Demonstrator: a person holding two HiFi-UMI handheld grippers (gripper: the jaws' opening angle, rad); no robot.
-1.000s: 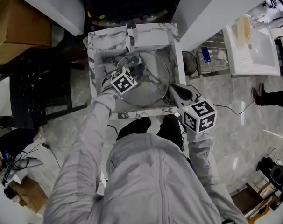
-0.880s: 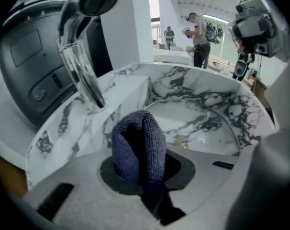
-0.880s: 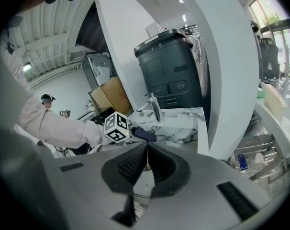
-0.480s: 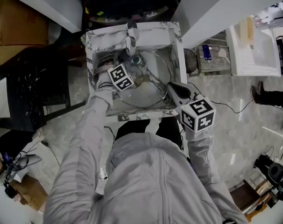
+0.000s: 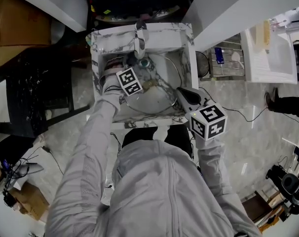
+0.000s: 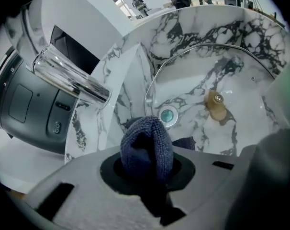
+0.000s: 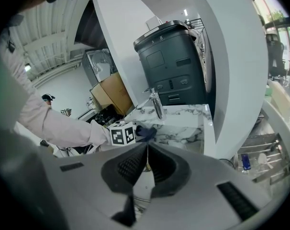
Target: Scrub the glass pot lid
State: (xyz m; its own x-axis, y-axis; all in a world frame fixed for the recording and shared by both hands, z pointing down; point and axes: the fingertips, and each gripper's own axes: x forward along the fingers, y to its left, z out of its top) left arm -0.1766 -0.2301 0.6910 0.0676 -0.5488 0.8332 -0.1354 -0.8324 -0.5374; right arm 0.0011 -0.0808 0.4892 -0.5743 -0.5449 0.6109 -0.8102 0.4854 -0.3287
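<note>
The glass pot lid (image 5: pixel 162 95) lies tilted in the marble sink (image 5: pixel 188 48), its brownish knob (image 6: pixel 215 104) near the middle. My right gripper (image 5: pixel 181 94) is at the lid's near right edge, its jaws shut on the thin rim (image 7: pixel 146 152). My left gripper (image 5: pixel 134 69) is over the sink's back left, beside the tap, shut on a dark blue cloth (image 6: pixel 146 140). The cloth bulges out between the jaws above the drain (image 6: pixel 167 115), off the lid's left edge. From the right gripper view the cloth (image 7: pixel 145 132) shows past the left marker cube (image 7: pixel 122 133).
A chrome tap (image 5: pixel 138 39) overhangs the sink's back edge. A dark grey bin (image 7: pixel 176 71) stands behind it. A wire dish rack (image 5: pixel 223 58) and a white counter (image 5: pixel 268 53) lie to the right, and a cardboard box (image 5: pixel 16 23) is at far left.
My left gripper has moved with the cloth from the lid's middle toward the back left of the sink, near the tap. The right gripper has stayed on the rim.
</note>
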